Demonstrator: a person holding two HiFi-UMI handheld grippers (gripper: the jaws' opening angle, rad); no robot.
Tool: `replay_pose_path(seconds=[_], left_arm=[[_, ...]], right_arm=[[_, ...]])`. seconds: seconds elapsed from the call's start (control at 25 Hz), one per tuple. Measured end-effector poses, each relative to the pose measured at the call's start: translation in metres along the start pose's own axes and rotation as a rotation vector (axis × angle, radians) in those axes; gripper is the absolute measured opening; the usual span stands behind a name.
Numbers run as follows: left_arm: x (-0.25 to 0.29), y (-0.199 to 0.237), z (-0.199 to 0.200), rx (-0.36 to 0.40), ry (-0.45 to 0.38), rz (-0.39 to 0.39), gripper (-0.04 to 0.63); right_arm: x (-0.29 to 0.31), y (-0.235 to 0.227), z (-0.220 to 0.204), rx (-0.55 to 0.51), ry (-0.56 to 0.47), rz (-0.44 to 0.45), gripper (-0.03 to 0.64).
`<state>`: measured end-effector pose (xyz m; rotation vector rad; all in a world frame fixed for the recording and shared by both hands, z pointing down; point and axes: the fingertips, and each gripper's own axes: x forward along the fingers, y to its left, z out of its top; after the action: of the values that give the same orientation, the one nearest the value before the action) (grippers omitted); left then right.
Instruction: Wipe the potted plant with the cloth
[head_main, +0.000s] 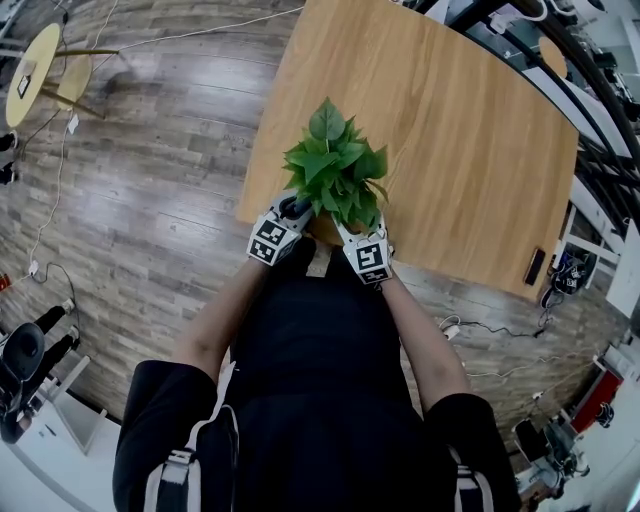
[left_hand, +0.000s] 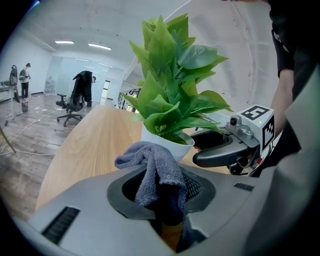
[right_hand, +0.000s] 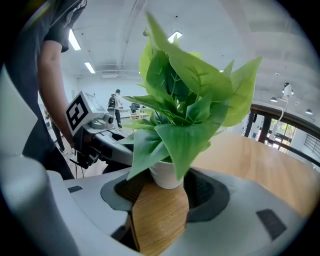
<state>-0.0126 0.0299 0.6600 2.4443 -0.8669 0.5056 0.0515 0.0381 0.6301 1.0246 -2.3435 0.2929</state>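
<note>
Grey cloth (left_hand: 152, 167) is pinched in left tool (left_hand: 162, 194), bunched w/ a fold sticking out front, just beside the pot (right_hand: 165, 176), prob. so the loose end can rub the plant (head_main: 335, 165). Right tool (right_hand: 167, 189) has jaws set wide either side of pot, seemingly pressing it, i.e. steadying it vs. tipping. Pot stands on table (head_main: 450, 130), at the edge nearest the person. Wiping looks not yet begun.
</note>
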Motion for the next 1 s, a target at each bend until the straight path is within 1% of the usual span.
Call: replay_pose_path(seconds=[0.12,0.2,0.32,0.44,0.52,0.56,0.8,1.0], left_arm=[[-0.001,0.007,0.002,0.013,0.006,-0.003,0.127],[-0.001,0.012,0.006,0.014,0.001,0.008,0.127],[-0.001,0.019,0.012,-0.015,-0.023,0.028,0.127],[-0.001,0.021,0.013,-0.032,-0.036,0.037,0.127],[0.001,0.02,0.015,-0.024,-0.037,0.037,0.126],[0.002,0.02,0.016,-0.019,-0.038,0.036,0.127],[0.0,0.015,0.016,-0.01,-0.05,0.039,0.127],[-0.001,0.007,0.012,0.026,-0.027,-0.002,0.126]], right_arm=[[-0.003,0.002,-0.001,-0.018,-0.009,0.011,0.232],[-0.005,-0.008,-0.003,-0.008,-0.014,-0.013,0.232],[-0.005,-0.024,-0.001,-0.014,-0.024,-0.033,0.234],[-0.002,-0.029,0.008,-0.105,-0.032,0.014,0.255],[0.0,-0.027,0.015,-0.16,-0.027,0.051,0.258],[0.001,-0.026,0.017,-0.169,-0.027,0.061,0.26],[0.001,-0.019,0.016,-0.119,-0.042,0.033,0.261],[0.006,-0.022,0.016,-0.129,-0.017,0.02,0.261]])
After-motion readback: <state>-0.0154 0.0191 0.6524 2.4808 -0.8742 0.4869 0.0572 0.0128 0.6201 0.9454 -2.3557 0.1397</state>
